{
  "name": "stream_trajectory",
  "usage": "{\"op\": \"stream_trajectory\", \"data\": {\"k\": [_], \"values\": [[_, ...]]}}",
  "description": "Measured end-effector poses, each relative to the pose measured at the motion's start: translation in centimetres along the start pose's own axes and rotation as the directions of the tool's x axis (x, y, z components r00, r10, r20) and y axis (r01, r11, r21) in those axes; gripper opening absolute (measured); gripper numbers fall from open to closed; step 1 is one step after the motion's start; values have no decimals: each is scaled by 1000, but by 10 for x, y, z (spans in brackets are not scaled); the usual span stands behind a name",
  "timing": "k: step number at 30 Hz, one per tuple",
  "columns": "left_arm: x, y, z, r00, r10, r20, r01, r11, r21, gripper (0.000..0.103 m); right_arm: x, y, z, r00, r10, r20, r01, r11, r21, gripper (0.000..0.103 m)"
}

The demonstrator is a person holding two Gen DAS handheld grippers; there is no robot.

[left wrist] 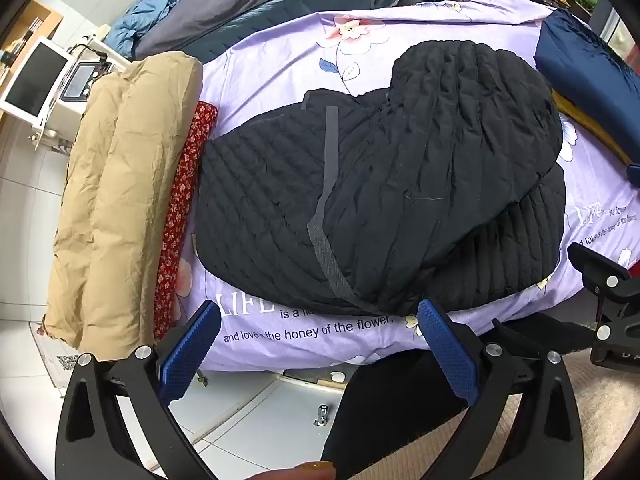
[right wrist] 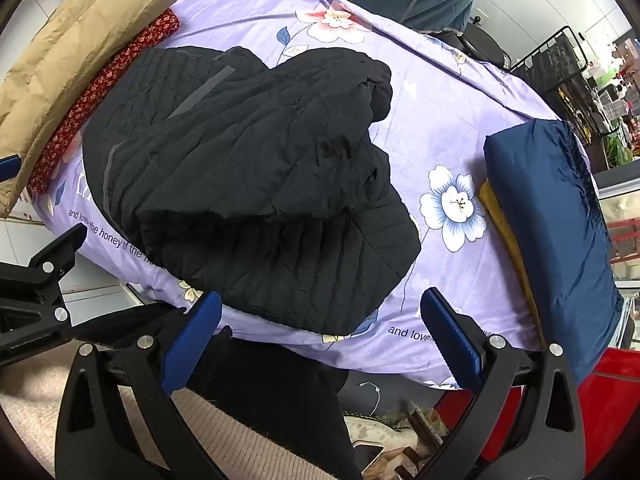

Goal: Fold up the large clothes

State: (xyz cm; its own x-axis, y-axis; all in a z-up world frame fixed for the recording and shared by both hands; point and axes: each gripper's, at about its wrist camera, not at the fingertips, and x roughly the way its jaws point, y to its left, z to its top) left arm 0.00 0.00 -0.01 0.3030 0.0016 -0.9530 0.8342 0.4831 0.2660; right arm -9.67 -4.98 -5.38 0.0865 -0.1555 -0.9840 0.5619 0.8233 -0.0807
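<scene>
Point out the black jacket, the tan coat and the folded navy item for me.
black jacket [left wrist: 400, 184]: left wrist view, quilted top layer.
tan coat [left wrist: 120, 192]: left wrist view, middle of the folded bundle.
navy item [right wrist: 556, 216]: right wrist view, top face.

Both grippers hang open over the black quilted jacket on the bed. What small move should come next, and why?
Probably lower the left gripper onto the near hem of the black quilted jacket. The jacket lies bunched, partly folded over itself on the lilac floral sheet, and both grippers, including the right gripper, are empty.
</scene>
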Motion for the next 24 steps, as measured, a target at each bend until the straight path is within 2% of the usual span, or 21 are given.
{"op": "stream_trajectory", "data": {"k": [24], "values": [[4,0,-1,1000,-2,-14,2,1000,3,97,2,0,1,1000,-4,-3,4,1000,1,98]]}}
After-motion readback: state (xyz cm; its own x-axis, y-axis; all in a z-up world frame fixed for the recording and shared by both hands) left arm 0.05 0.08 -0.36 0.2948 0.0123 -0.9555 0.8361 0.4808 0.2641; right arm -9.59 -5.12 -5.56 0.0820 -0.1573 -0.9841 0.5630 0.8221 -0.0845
